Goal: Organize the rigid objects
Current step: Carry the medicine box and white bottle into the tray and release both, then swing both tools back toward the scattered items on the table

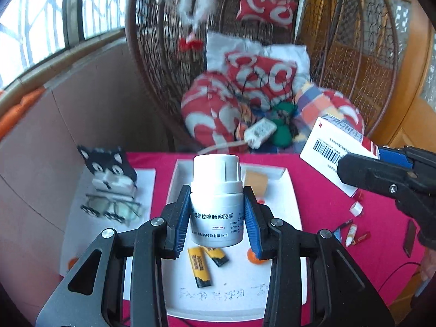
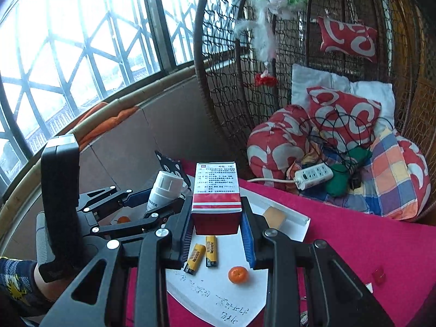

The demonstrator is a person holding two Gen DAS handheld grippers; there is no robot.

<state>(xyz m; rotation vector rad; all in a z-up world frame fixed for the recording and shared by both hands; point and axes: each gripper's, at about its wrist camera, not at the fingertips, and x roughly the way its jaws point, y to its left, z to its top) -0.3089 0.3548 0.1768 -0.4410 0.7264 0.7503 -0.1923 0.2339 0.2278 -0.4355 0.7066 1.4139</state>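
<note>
Seemingly mid-carry, a white plastic medicine bottle with a ribbed cap (image 1: 217,201) is clamped upright between the blue pads of the left gripper (image 1: 217,212) in the left wrist view, held above the white rectangular tray (image 1: 295,199) on the pink tablecloth (image 1: 327,212). Two yellow-and-black sachets (image 1: 207,265) lie near the tray's front edge, an orange-brown square block (image 1: 254,182) by its far edge. At the right edge of this view, a white carton with a barcode (image 1: 331,150) is gripped by the right gripper (image 1: 362,160).

From the right wrist view, that red-and-white cardboard medicine box (image 2: 216,204) is seen pinched at its base by the right gripper (image 2: 218,231), over the tray's far half. A small orange mandarin (image 2: 238,274) rests near the tray's right edge. Both items are probably held aloft for placing in the tray.
</note>
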